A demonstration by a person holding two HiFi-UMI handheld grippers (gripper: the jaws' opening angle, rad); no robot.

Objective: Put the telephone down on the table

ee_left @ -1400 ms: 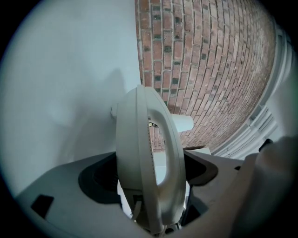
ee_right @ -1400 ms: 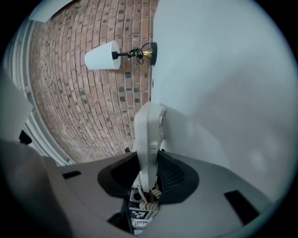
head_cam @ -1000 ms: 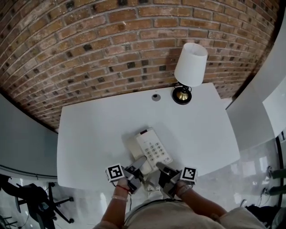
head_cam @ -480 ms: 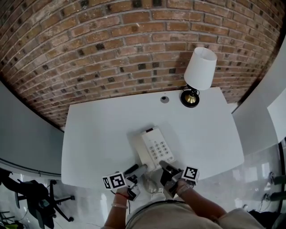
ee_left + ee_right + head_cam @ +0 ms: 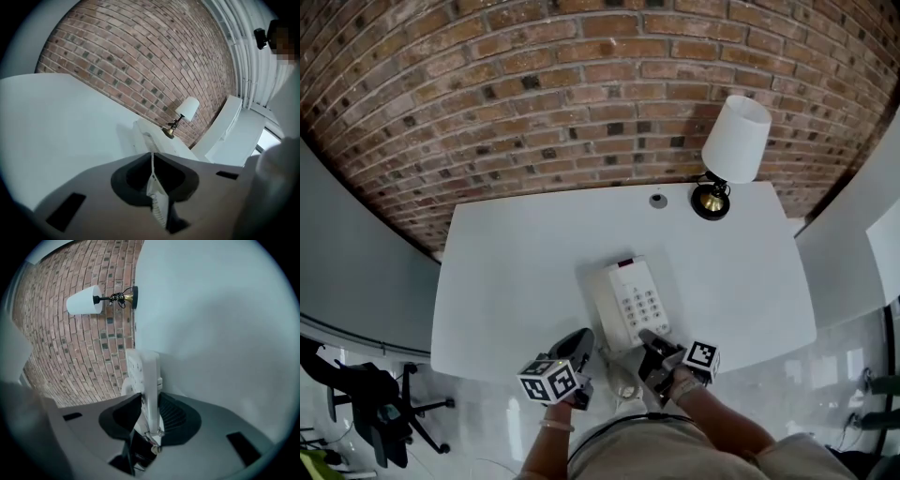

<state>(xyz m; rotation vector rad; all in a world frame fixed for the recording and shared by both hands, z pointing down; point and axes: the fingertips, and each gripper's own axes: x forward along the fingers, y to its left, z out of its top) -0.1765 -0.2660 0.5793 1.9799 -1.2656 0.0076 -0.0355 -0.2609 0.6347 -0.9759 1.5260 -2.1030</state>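
Note:
The white telephone [image 5: 633, 302] with its keypad up rests on the white table [image 5: 506, 272] near the front edge. My right gripper [image 5: 654, 349] is shut on the phone's near edge; in the right gripper view that edge [image 5: 149, 376] stands clamped between the dark jaws. My left gripper [image 5: 572, 349] sits off the phone's near-left corner, apart from it. Its jaws have just been closing and now meet with nothing between them [image 5: 152, 164]. The telephone [image 5: 154, 140] lies just beyond them in the left gripper view.
A lamp [image 5: 733, 141] with a white shade and brass base stands at the table's far right corner, against the brick wall [image 5: 534, 103]. A small round cap [image 5: 657, 199] sits by the back edge. An office chair [image 5: 356, 403] is on the floor at left.
My left gripper came off the phone's near-left corner, drew back to the left, rolled, and its jaws went from wide open to shut. The right gripper stays on the phone.

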